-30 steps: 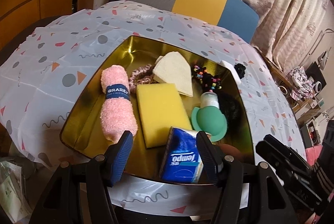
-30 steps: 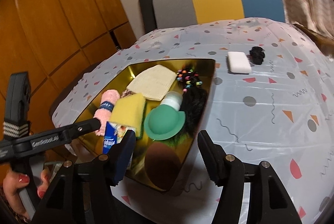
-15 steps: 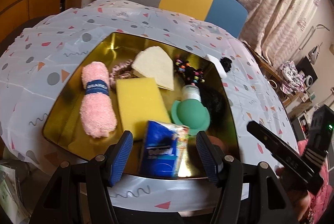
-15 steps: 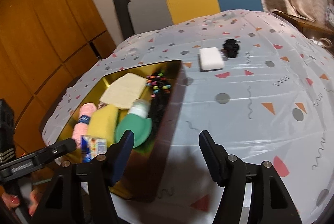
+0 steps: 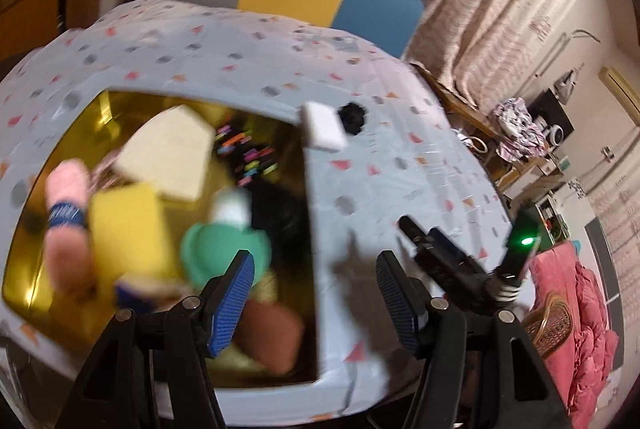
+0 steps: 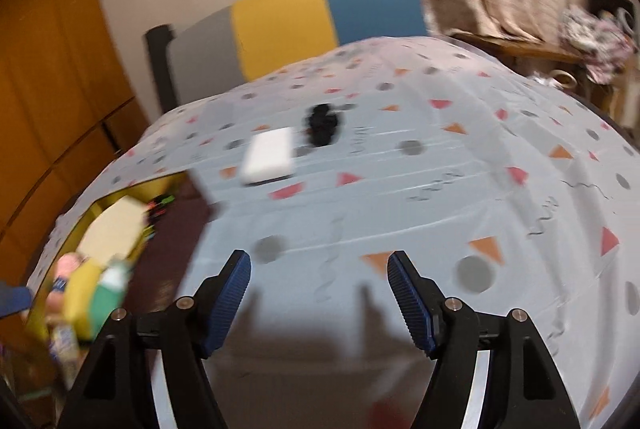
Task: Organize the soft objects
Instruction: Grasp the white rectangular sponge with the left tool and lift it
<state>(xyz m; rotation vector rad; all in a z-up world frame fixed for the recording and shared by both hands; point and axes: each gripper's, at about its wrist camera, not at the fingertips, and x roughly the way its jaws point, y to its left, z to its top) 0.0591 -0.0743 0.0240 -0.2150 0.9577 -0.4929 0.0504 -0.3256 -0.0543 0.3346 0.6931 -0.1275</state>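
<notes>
**Gold tray full, two pieces out on the cloth**

Gold metal was your landmark: the tray [image 5: 60, 133] sat on the patterned tablecloth [image 5: 400, 189], and most of the soft things lay inside it. Against its left side lay the pink rolled towel [image 5: 66, 225], with the yellow sponge [image 5: 128, 233] just beside it. Toward the tray's far side rested the cream cloth [image 5: 168, 149], and the beaded hair ties [image 5: 248, 157] lay near its right wall. The green hat-shaped piece [image 5: 216, 249] sat in the near half, by a brown pad [image 5: 272, 333] at the near right corner. Motion blur hid finer detail.

Outside the tray, just past its far right corner, the white sponge [image 6: 270, 155] lay flat on the cloth, with the black scrunchie [image 6: 322, 123] just beside it.

Your left gripper [image 5: 316, 293] hung over the tray's near right edge, jaws apart and holding nothing. Your right gripper [image 6: 318, 295] hovered above bare cloth to the right of the tray, its jaws opening with nothing between them.
</notes>
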